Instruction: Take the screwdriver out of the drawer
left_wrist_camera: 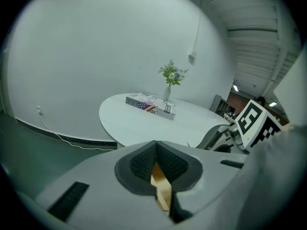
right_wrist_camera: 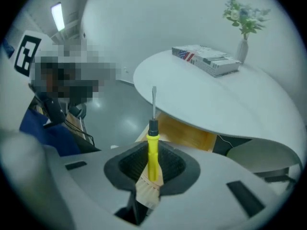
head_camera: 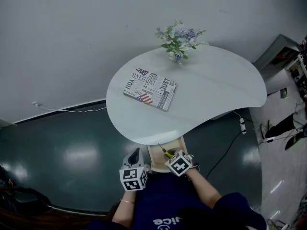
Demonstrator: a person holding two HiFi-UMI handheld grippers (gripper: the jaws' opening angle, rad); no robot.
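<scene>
We stand in a room with a white wall, a glossy dark green floor (head_camera: 72,152) and a cable (head_camera: 72,110) running along the foot of the wall. Before us is a white rounded tabletop (head_camera: 216,95). On it, towards the left, lies a book (head_camera: 150,88) with a flag print and bold lettering on its cover. At the far edge stands a small vase of flowers (head_camera: 180,38), well apart from the book.

Under the near edge of the tabletop a light wooden drawer (head_camera: 156,161) is pulled out towards us. In the head view both grippers sit close together at this edge, just in front of our dark blue top.

Our right gripper (right_wrist_camera: 152,164) is closed on the screwdriver (right_wrist_camera: 152,145). The yellow handle is clamped between the dark ribbed pads. The black collar and the thin metal shaft stick out past the jaws and point towards the rim of the tabletop. In the head view the screwdriver shows over the open drawer, held in the gripper and not lying in it.

Our left gripper (left_wrist_camera: 156,159) is just to the left of the drawer. Its jaws are pressed together at the tips and we see nothing held between them. Only a strip of wood colour shows through the narrow gap lower down, and we cannot tell what it is. From its view the right gripper's marker cube (left_wrist_camera: 254,124) shows at the right.
</scene>
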